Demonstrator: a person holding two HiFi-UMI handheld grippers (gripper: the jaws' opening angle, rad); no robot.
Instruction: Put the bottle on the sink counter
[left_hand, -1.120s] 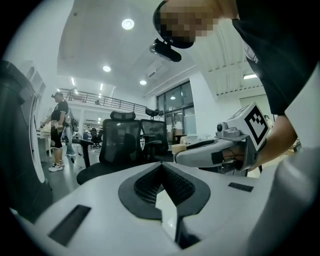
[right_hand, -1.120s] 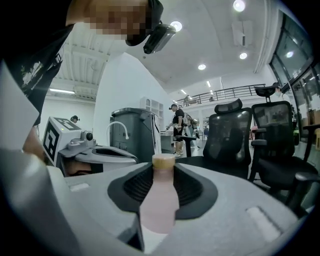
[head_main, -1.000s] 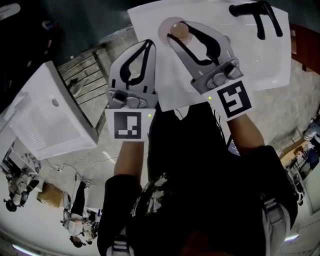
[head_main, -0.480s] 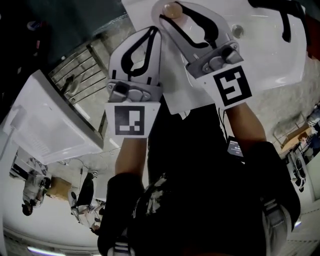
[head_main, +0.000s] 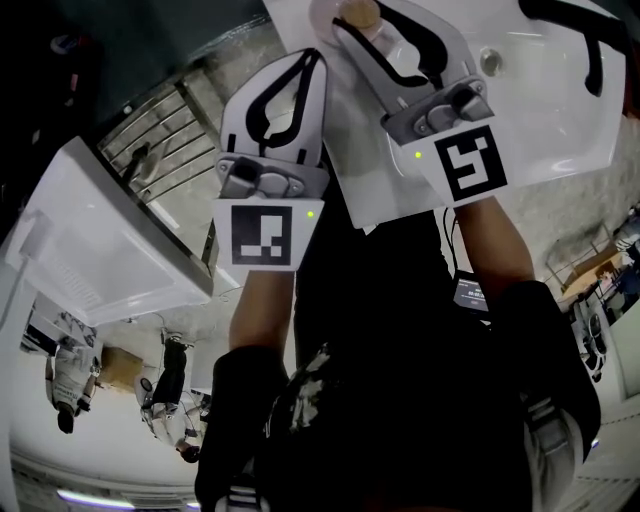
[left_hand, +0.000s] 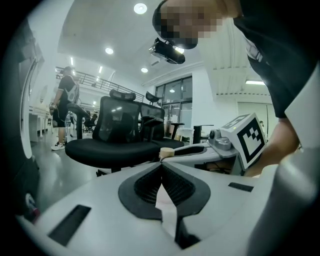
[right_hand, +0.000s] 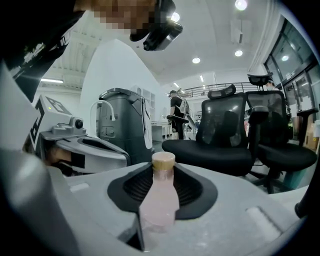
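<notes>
Well, the right gripper (right_hand: 162, 172) is clamped on a pale pink plastic bottle with a tan cap (right_hand: 159, 200). The bottle lies along the jaws, cap toward the tips, over the glossy white sink (head_main: 540, 110) at the person's twelve o'clock. Beside it at eleven o'clock, the left gripper (left_hand: 161, 167) has its jaws pressed together on nothing.

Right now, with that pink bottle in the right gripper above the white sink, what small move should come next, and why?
Probably lower the right gripper toward the flat rim of the sink before opening. Its jaws are clamped on the bottle, which appears held above the sink, not resting on it, so letting go now might drop it.
</notes>
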